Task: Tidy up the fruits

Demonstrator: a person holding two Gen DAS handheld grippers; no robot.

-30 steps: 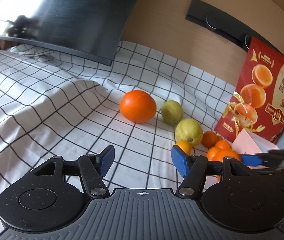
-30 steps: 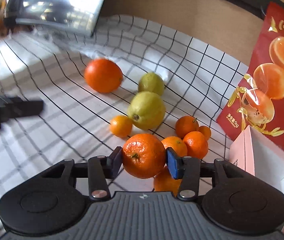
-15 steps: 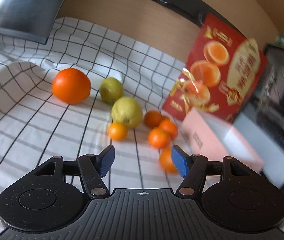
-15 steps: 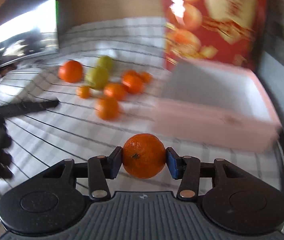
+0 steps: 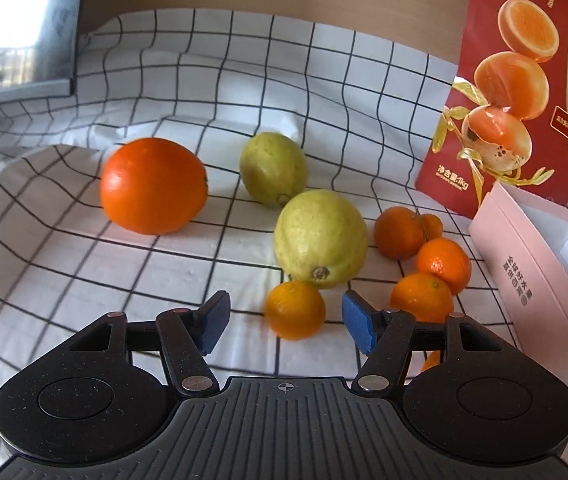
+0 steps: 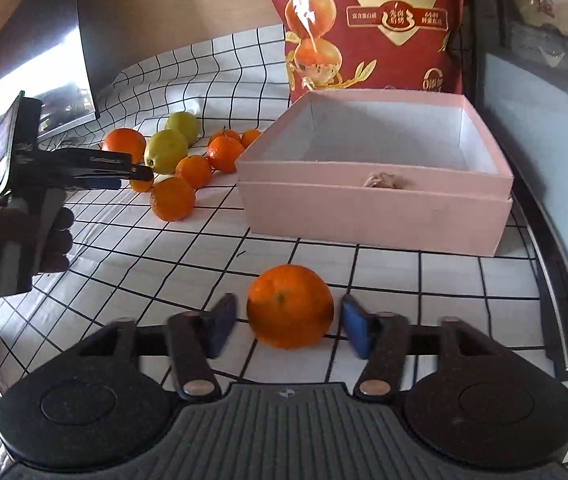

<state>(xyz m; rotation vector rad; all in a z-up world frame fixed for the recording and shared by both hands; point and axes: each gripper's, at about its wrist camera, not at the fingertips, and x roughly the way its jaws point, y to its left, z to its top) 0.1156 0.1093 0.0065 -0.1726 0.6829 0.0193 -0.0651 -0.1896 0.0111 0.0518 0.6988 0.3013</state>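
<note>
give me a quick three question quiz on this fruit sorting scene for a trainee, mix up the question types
1. True or false: the right hand-held gripper is clamped on the mandarin between its fingers.
2. Multiple choice: what does the pink box hold? A) two lemons B) no fruit that can be seen C) a large orange
3. Short answer: which fruit sits between the left hand-held gripper's fingers?

Key
1. False. Its jaws have just been opening; gaps show on both sides of the mandarin, which lies on the checked cloth in front of the box.
2. B.
3. A small mandarin, not yet gripped; the jaws have just been closing but stand clear of it.
</note>
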